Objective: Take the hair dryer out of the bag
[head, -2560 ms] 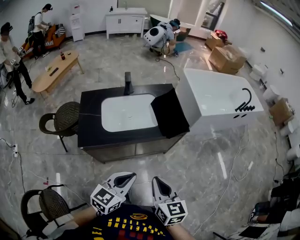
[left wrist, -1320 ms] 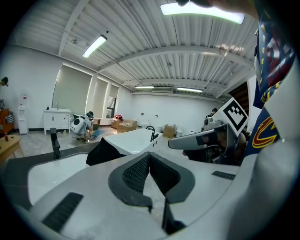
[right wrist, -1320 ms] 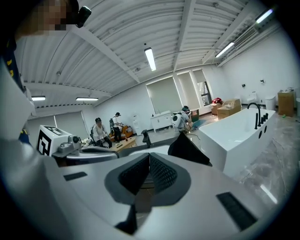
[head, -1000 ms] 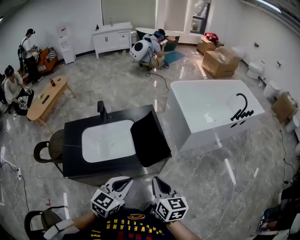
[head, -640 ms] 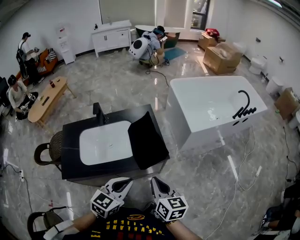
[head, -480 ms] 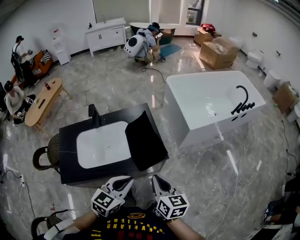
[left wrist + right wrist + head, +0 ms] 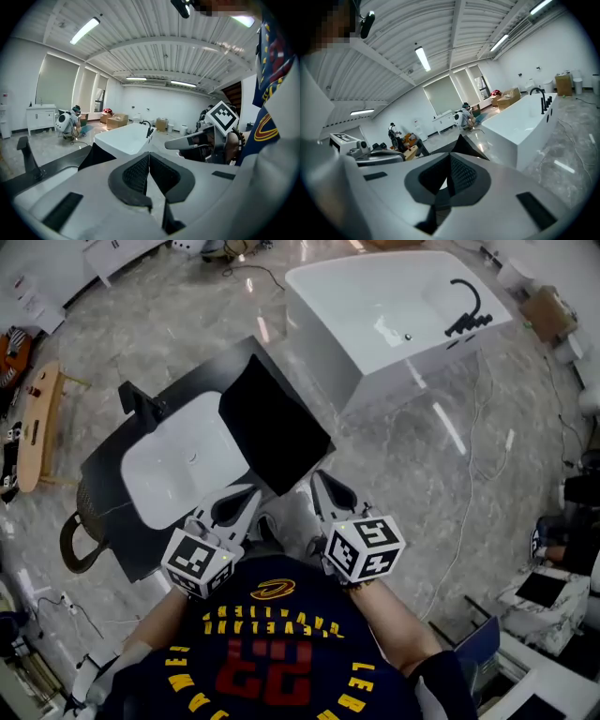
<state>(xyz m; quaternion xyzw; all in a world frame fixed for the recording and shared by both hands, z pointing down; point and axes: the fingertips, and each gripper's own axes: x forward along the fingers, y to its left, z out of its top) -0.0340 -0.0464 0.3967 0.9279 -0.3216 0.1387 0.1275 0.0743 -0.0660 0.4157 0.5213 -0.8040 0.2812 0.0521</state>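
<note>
Hovering before the glossy black tabletop (image 7: 101, 479), the left hand-held gripper (image 7: 247, 494) and right hand-held gripper (image 7: 322, 481) are both pressed together, empty, while the flat black bag (image 7: 272, 423) lies on it beside the white rectangular basin (image 7: 178, 460).

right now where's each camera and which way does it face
Head view: on head, steeply down at bag on vanity; left gripper, right gripper, shirt show.
Left gripper view: on left gripper, along shut jaws toward bathtub; right gripper beside.
Right gripper view: on right gripper, facing likewise; left gripper beside.
Gripper views share bathtub, bag.
</note>
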